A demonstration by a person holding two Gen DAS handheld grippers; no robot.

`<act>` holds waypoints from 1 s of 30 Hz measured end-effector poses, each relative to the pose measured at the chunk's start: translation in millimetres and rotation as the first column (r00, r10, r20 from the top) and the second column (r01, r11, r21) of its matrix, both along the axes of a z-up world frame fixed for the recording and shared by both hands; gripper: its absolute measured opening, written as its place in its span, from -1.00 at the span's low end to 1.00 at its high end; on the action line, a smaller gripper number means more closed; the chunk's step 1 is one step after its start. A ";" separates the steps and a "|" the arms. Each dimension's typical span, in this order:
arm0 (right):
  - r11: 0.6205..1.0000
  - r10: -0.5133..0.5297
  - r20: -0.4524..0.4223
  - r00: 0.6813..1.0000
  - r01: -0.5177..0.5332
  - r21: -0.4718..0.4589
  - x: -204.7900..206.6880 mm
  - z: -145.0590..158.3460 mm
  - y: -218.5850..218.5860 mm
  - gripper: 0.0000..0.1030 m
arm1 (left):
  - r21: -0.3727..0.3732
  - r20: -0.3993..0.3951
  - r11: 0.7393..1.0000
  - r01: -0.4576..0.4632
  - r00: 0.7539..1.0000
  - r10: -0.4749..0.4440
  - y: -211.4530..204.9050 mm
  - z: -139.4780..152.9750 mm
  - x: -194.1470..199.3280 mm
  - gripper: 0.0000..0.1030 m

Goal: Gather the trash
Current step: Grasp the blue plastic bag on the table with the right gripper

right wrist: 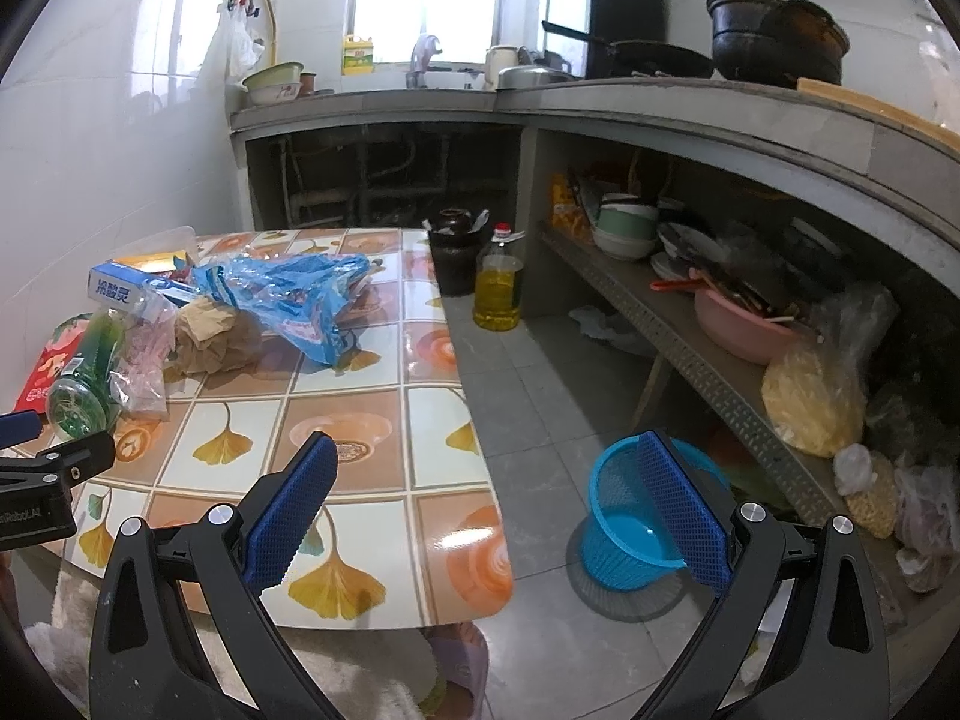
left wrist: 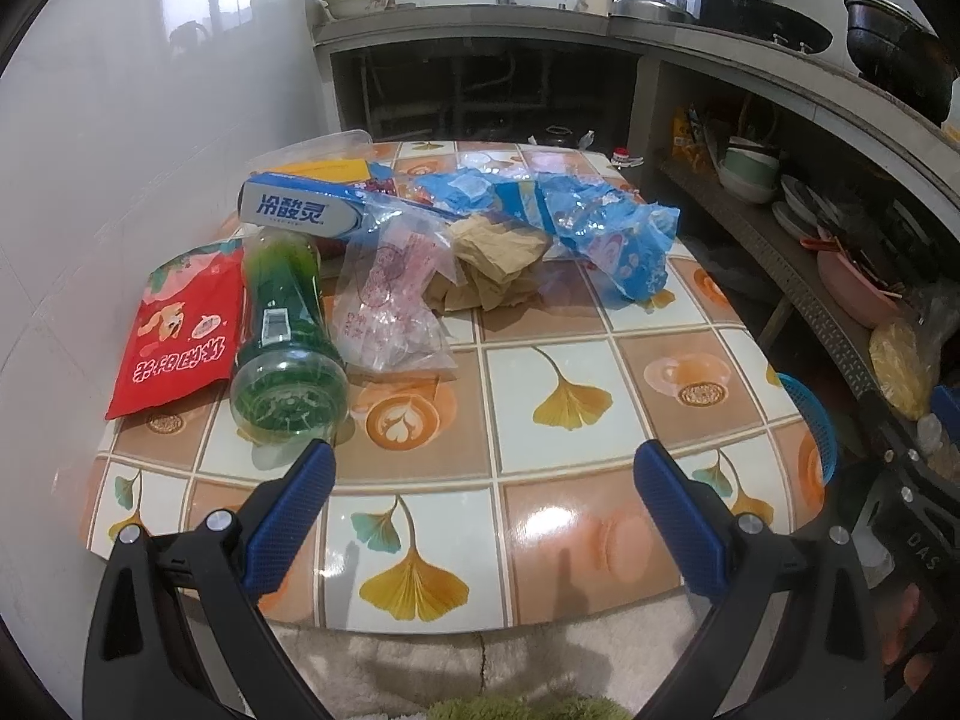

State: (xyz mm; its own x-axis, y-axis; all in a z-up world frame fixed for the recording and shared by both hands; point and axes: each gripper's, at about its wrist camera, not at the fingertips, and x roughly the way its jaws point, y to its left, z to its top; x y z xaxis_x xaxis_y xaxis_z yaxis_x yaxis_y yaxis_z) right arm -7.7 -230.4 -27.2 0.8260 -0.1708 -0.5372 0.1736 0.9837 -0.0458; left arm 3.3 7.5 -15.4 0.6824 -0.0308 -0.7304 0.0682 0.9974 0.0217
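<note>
Trash lies on the far left of the patterned table point(left wrist: 540, 324): a green plastic bottle point(left wrist: 285, 336) on its side, a red snack bag point(left wrist: 180, 330), a clear pink-printed bag point(left wrist: 393, 306), crumpled brown paper point(left wrist: 492, 264), a blue plastic wrapper point(left wrist: 600, 222) and a blue-white toothpaste box point(left wrist: 300, 210). My left gripper point(left wrist: 483, 480) is open and empty above the table's near edge, its left finger close to the bottle's base. My right gripper point(right wrist: 486, 480) is open and empty above the table's right edge. A blue plastic basket point(right wrist: 636, 534) stands on the floor to the right.
A concrete counter point(right wrist: 660, 120) with pots runs along the back and right. Its lower shelf point(right wrist: 720, 372) holds bowls and bags. A yellow oil bottle point(right wrist: 498, 288) and a dark jar point(right wrist: 453, 258) stand on the floor behind the table. A white wall point(left wrist: 150, 150) borders the left.
</note>
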 end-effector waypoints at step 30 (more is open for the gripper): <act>0.832 0.315 -0.433 0.845 -0.026 0.554 285.2 6.3 51.5 0.85 | -0.152 0.086 0.988 -0.010 0.996 0.023 114.2 9.4 81.7 0.89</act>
